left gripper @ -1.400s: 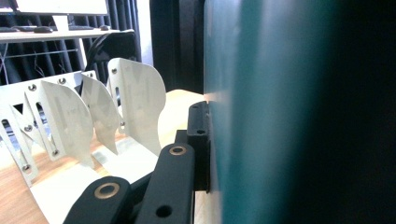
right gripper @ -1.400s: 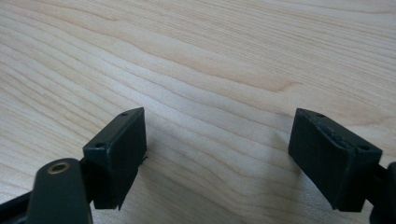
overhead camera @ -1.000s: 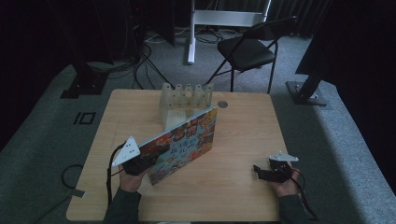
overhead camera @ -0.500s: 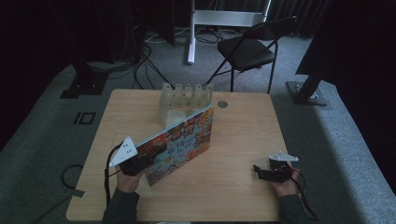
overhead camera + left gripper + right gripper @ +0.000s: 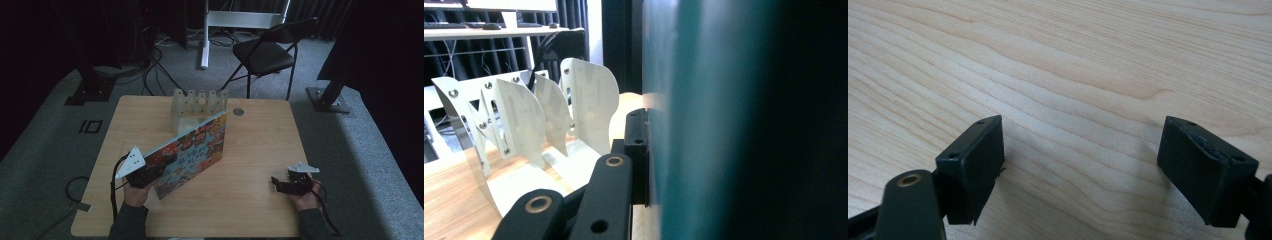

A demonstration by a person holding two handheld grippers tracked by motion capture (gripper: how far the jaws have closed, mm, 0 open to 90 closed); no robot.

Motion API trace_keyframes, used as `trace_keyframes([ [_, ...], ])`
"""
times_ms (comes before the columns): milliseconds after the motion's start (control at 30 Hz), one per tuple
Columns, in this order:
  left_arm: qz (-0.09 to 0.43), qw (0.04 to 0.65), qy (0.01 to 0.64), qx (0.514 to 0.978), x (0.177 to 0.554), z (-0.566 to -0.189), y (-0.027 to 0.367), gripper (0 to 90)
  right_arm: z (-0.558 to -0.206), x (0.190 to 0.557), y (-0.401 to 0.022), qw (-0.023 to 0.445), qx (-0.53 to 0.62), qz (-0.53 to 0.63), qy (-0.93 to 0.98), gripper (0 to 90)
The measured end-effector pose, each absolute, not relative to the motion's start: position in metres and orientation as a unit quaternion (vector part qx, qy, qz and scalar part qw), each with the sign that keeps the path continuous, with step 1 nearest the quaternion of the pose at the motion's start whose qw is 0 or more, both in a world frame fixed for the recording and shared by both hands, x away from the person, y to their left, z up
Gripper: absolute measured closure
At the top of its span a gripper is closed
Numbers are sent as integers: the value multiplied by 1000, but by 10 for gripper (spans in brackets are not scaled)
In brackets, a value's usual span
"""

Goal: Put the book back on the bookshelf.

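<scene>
A large thin book with a colourful cartoon cover [image 5: 195,150] stands tilted on its edge on the wooden table [image 5: 260,140]. Its far corner is close to a white rack with several upright dividers [image 5: 197,102]. My left gripper [image 5: 150,175] is shut on the book's near lower corner. In the left gripper view the book's teal side [image 5: 704,125] covers the right half, one black pad [image 5: 636,150] presses against it, and the rack [image 5: 524,120] stands just beyond. At the table's near right my right gripper [image 5: 277,184] rests low and open, with bare wood between its jaws [image 5: 1080,165].
A small round grommet [image 5: 238,111] sits in the tabletop behind the book. A black folding chair [image 5: 265,55] stands beyond the far edge, with stand bases and cables on the grey floor around the table.
</scene>
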State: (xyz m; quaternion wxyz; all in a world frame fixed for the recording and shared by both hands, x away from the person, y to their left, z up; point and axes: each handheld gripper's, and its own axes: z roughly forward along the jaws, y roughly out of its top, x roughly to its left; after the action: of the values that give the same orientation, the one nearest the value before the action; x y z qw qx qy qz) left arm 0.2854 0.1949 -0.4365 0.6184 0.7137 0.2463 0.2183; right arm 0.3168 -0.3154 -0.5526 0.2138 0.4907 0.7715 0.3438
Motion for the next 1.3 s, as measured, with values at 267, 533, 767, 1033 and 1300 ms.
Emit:
trace_keyframes([
  [267, 220, 619, 251, 711, 285, -437, 197, 807, -553, 317, -315, 215, 490, 344, 772, 185],
  [533, 221, 620, 256, 708, 284, -438, 199, 807, -553, 317, -315, 214, 490, 344, 772, 185],
  [767, 223, 619, 260, 707, 284, -438, 201, 806, -553, 317, -315, 214, 491, 344, 772, 186],
  [1033, 225, 619, 264, 705, 283, -439, 203, 806, -553, 317, -315, 214, 491, 344, 771, 185],
  [1300, 227, 619, 270, 702, 283, -440, 206, 805, -553, 317, -315, 214, 491, 344, 772, 183],
])
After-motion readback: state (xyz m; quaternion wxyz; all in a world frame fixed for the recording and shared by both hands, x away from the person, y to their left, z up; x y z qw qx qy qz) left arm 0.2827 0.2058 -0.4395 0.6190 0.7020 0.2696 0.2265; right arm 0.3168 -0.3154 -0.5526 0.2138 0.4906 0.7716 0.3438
